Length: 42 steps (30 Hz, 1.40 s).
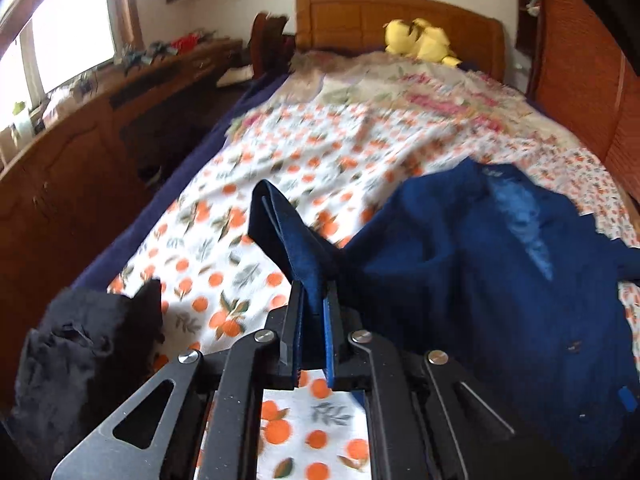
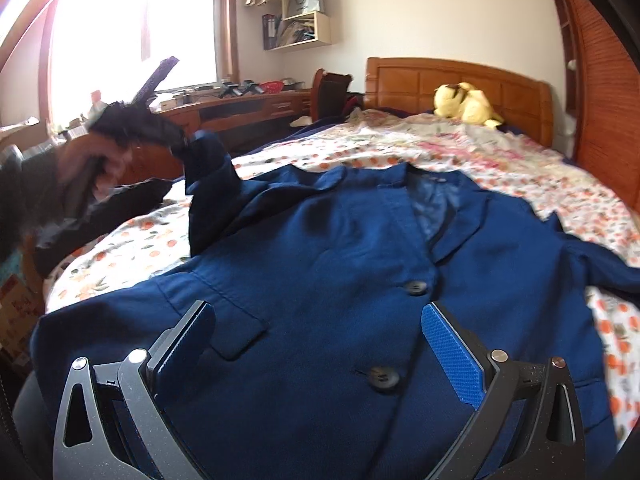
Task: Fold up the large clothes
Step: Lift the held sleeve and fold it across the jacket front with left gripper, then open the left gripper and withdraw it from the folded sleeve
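A neck label inside the navy jacket (image 2: 320, 280) is too blurred to read.

The bed (image 2: 460, 84), with its wooden headboard, is carrying everything here. An orange-print sheet (image 1: 240, 240) is covering most of the mattress, and a pink floral quilt (image 1: 420, 96) is lying rumpled across the head end. A yellow plush toy (image 2: 466, 106) is sitting up against the headboard. The navy jacket (image 2: 340, 240) is lying front-up on the sheet, buttons showing, one sleeve lifting off the bed. A black garment (image 1: 80, 352) is lying bunched at the near left edge.
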Tool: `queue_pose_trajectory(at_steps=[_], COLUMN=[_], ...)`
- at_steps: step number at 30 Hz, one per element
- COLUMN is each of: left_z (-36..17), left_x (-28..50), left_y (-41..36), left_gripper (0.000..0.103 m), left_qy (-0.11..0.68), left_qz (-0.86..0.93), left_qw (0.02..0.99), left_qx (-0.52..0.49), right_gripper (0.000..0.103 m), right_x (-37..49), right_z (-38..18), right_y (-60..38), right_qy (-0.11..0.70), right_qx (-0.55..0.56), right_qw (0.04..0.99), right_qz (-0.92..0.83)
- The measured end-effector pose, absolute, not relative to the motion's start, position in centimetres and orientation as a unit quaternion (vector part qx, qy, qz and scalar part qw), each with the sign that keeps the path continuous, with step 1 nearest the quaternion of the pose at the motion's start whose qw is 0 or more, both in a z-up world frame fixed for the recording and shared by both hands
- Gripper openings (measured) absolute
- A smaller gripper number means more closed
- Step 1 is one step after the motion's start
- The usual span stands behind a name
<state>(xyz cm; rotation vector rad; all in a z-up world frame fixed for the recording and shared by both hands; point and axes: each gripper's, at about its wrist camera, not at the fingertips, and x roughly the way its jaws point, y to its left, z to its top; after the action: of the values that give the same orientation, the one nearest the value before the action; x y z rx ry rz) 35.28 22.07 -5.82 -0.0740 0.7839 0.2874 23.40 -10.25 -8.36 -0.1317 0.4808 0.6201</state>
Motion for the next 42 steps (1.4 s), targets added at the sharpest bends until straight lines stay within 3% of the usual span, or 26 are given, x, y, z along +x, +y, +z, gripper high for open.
queue_pose_trajectory(at_steps=[7,14,29,34,38,42], left_z=[0.7,3.3,-2.1,-5.0,-6.4,-7.0], left_x=[34.1,31.3,24.3,22.3,20.5,19.0], left_y=[12.1,3.9,0.2,0.9,1.7,3.0], left_gripper=[0.009,0.009,0.009,0.02,0.041,0.047], left_qy=[0.328,0.291,0.296,0.3,0.297,0.298], left_qz=[0.052,-0.034,-0.055,-0.041,-0.052,-0.052], left_qw=[0.943,0.956,0.953,0.953,0.953,0.953], left_qx=[0.001,0.021,0.03,0.023,0.003,-0.02], right_gripper=[0.103,0.103,0.103,0.103,0.103,0.103], right_x=[21.9,20.4,16.7,16.6,16.1,15.9], right_z=[-7.4,-7.3,-7.2,-7.2,-7.0,-6.8], right_y=[-13.3,-17.1,-18.9,-18.1,-17.9,-17.2], right_qy=[0.227,0.233,0.26,0.265,0.266,0.265], right_qx=[-0.065,-0.04,-0.006,-0.021,-0.035,-0.043], right_qw=[0.932,0.941,0.946,0.945,0.944,0.944], right_qz=[0.276,0.241,0.193,0.19,0.191,0.191])
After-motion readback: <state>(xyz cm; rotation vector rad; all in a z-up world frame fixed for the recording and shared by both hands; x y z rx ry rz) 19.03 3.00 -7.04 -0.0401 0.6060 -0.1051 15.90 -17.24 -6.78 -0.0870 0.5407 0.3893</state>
